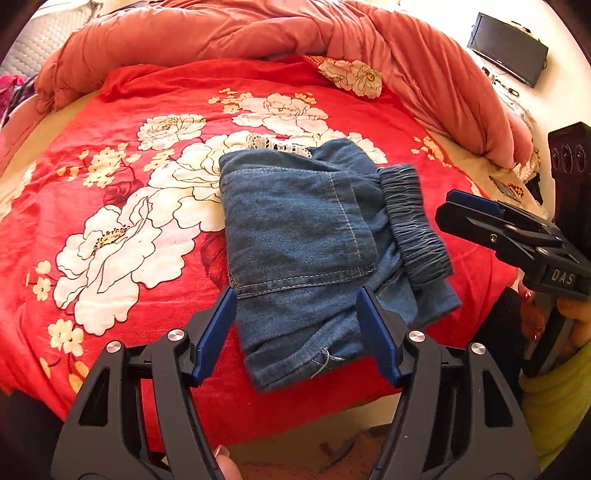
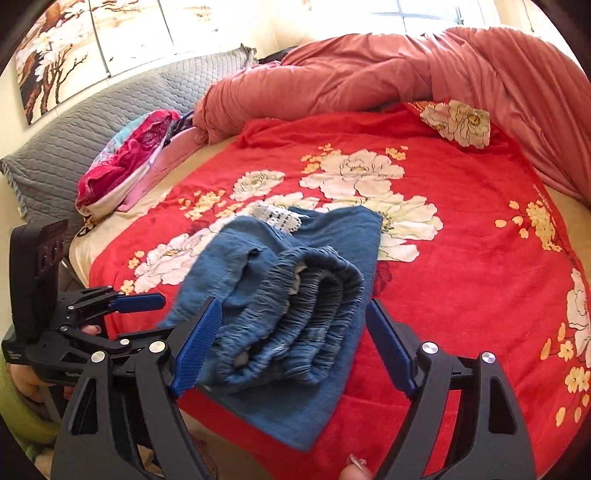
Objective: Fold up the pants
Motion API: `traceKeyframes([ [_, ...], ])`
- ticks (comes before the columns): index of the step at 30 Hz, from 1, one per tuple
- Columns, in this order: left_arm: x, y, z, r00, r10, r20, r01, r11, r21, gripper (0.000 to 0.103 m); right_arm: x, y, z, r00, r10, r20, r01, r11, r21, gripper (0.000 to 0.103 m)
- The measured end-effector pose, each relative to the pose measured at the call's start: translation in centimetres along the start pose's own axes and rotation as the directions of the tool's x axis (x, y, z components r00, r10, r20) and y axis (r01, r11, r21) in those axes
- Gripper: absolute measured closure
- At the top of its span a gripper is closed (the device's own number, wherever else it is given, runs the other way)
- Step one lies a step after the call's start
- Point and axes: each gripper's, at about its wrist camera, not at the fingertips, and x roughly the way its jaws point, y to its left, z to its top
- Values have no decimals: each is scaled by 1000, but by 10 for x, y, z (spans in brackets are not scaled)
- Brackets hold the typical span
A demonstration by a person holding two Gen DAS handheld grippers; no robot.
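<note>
The blue denim pants [image 1: 303,243] lie folded into a compact bundle on the red floral blanket [image 1: 155,206], near the bed's front edge. Their elastic waistband [image 1: 413,225] faces right, and it fills the middle of the right wrist view [image 2: 295,317]. My left gripper [image 1: 297,325] is open, its blue pads either side of the bundle's near end, holding nothing. My right gripper [image 2: 291,343] is open around the waistband end, empty. It shows at the right in the left wrist view [image 1: 476,206], and the left gripper shows at the left in the right wrist view [image 2: 136,302].
A bunched salmon duvet [image 1: 258,33] lies along the far side of the bed. A grey quilted headboard [image 2: 110,122] and pink clothes [image 2: 129,155] are at the left. A dark screen [image 1: 508,48] stands at the far right. The bed's front edge [image 1: 295,435] is just below the grippers.
</note>
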Motion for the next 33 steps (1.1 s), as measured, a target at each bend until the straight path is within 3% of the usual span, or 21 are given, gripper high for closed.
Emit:
traceKeyframes([
  [21, -29, 4, -6, 999, -24, 44, 24, 1000, 3, 35, -28, 21, -10, 998, -42, 38, 41, 999, 14, 21],
  [27, -33, 7, -7, 998, -22, 57, 22, 1000, -5, 24, -34, 17, -17, 997, -71, 43, 69, 997, 36, 17],
  [29, -34, 9, -7, 998, -17, 59, 17, 1000, -6, 19, -37, 16, -18, 995, -83, 49, 81, 996, 43, 8],
  [33, -33, 16, -7, 998, -5, 60, 6, 1000, -20, 13, -39, 14, -17, 992, -111, 59, 108, 993, 55, 8],
])
